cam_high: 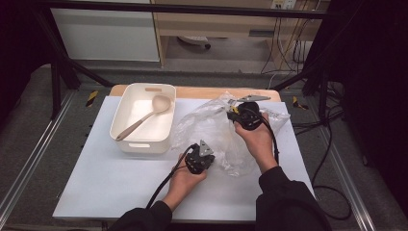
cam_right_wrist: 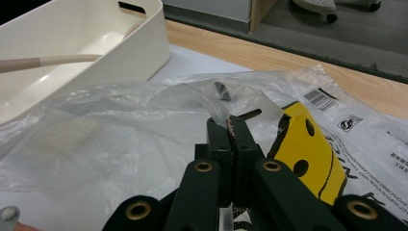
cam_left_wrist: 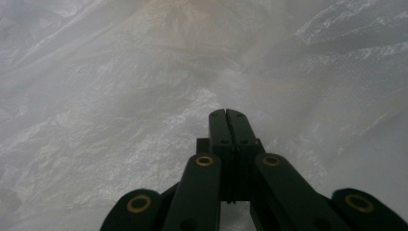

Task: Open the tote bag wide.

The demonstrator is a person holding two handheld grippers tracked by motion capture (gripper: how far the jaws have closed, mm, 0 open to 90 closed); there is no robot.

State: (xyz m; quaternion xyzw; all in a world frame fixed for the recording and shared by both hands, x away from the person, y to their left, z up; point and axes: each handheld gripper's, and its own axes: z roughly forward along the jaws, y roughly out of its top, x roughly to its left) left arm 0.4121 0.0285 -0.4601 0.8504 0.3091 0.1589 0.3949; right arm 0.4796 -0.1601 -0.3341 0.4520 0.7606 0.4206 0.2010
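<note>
A crumpled clear plastic bag point(cam_high: 207, 126) lies on the white table mat point(cam_high: 120, 183), right of centre. My left gripper point(cam_high: 210, 154) is at the bag's near edge; in the left gripper view its jaws point(cam_left_wrist: 226, 111) are shut, with the bag's film point(cam_left_wrist: 120, 96) pressed close all round the tips. My right gripper point(cam_high: 231, 111) is at the bag's far right part. Its jaws point(cam_right_wrist: 227, 120) are shut on a raised fold of the film point(cam_right_wrist: 192, 98). Through the bag shows a yellow printed face point(cam_right_wrist: 308, 154).
A white tub point(cam_high: 166, 120) stands at the back left with a beige spoon point(cam_high: 144, 118) lying in it; it also appears in the right gripper view point(cam_right_wrist: 144, 48). Cables trail from both grippers. The wooden table edge point(cam_high: 192, 91) runs behind the mat.
</note>
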